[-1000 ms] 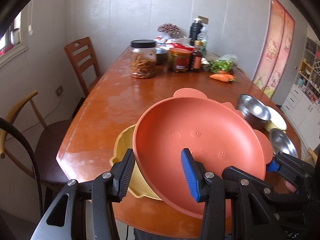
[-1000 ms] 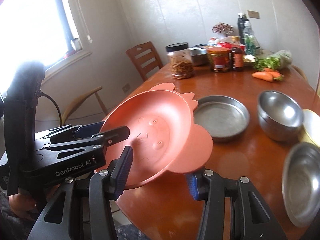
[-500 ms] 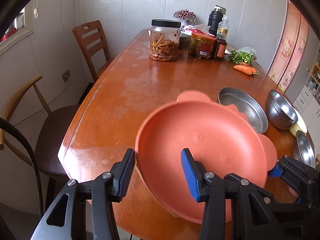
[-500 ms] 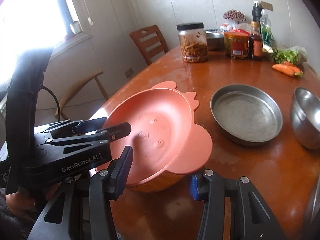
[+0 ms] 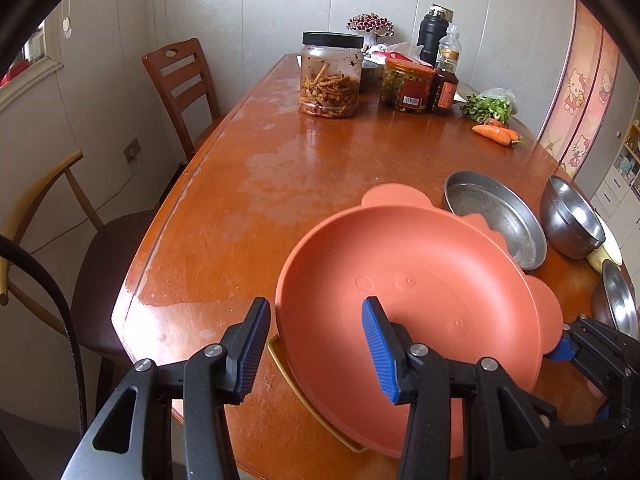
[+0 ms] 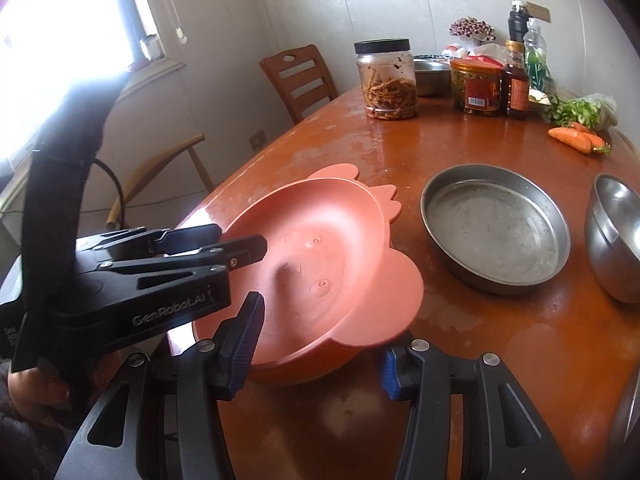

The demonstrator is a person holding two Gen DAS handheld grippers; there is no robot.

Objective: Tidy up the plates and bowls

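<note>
White "GenRobot.AI" lettering on the side of the left gripper (image 6: 240, 248), left of the right gripper's fingers (image 6: 244, 332), jar and bottle labels far ahead too small to read

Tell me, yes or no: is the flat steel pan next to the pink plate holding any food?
No. In the right wrist view the flat steel pan beside the pink plate shows only its bare, dull metal bottom.

Salmon-pink plate (image 5: 420, 280); yellow plate (image 5: 280, 354); reddish-brown table (image 5: 280, 184)
</note>
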